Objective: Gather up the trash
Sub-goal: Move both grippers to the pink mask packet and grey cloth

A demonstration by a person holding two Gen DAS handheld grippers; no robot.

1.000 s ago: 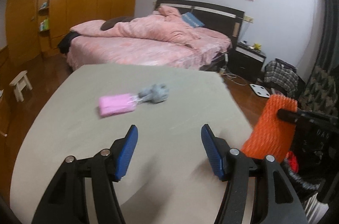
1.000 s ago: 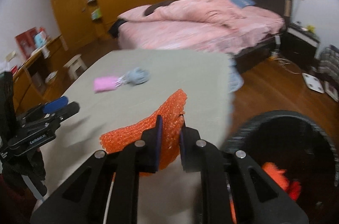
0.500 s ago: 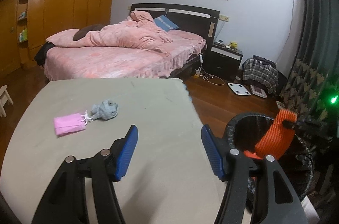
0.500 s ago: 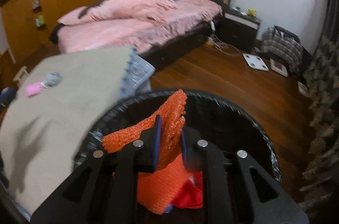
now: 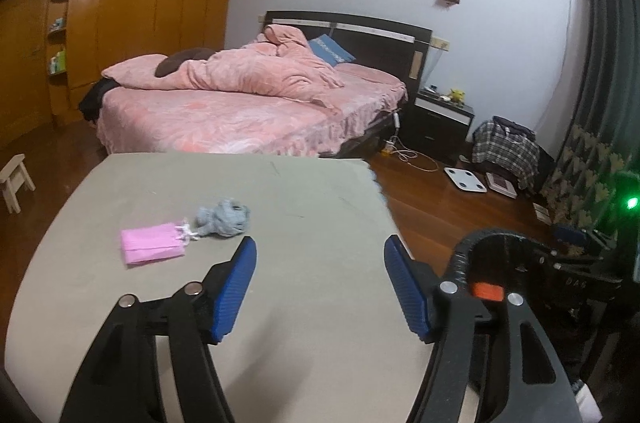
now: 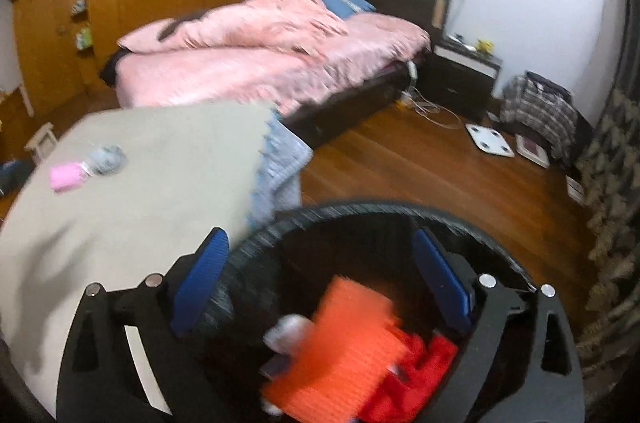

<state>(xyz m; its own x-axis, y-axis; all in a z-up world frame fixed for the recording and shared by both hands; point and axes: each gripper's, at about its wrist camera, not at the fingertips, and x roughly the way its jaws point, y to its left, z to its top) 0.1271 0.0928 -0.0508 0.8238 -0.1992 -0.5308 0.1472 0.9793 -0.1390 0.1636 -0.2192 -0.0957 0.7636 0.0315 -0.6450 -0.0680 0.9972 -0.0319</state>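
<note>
One bench (image 5: 312,303) with a grey-green cover fills the near left of both views. One black bin (image 6: 400,223) stands at its right edge, on the wooden floor (image 6: 420,175).

Inside the bin lie one orange foam net (image 6: 344,343), one red crumpled item (image 6: 416,363) at its right, and one small pale item (image 6: 284,335) at its left; that one is too blurred to identify.

Two trash items lie on the bench, far left of centre: one pink packet (image 5: 152,249) and one grey crumpled wad (image 5: 226,219), touching end to end.

Two tools are in view. The right tool (image 6: 320,279) hangs over the bin mouth; its jaws are opening and stand wide, pinching nothing. The orange foam net lies below and between them, apart from both pads.

The left tool (image 5: 318,287) is over the bench; its jaws are opening, with nothing between them. The pink packet lies far and left of its left finger.
</note>
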